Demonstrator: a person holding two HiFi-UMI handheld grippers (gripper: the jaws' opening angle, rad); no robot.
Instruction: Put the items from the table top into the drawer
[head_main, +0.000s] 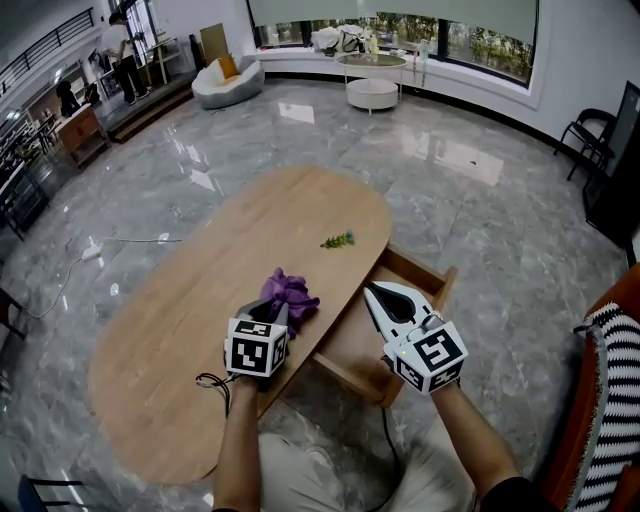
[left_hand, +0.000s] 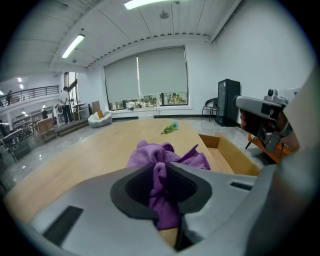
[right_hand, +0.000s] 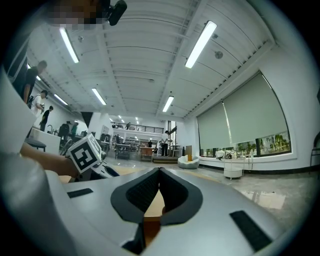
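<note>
Drawer (head_main: 350, 350) open, looks bare; nothing stowed yet. Left gripper (head_main: 268, 312) jaws pinch the purple cloth (head_main: 292, 293), which lies on the desk (head_main: 190, 330). Green sprig (head_main: 338, 240) untouched beyond; right gripper (head_main: 372, 292) jaws closed, empty.

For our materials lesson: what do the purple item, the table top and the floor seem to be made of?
The purple cloth: soft fabric, matt; it bunches into limp folds.
The table top: wood or wood-look veneer, smooth satin finish; light brown, faint grain.
The floor: polished stone or stone-look tile; grey veining, joint lines, glossy window reflections.
</note>
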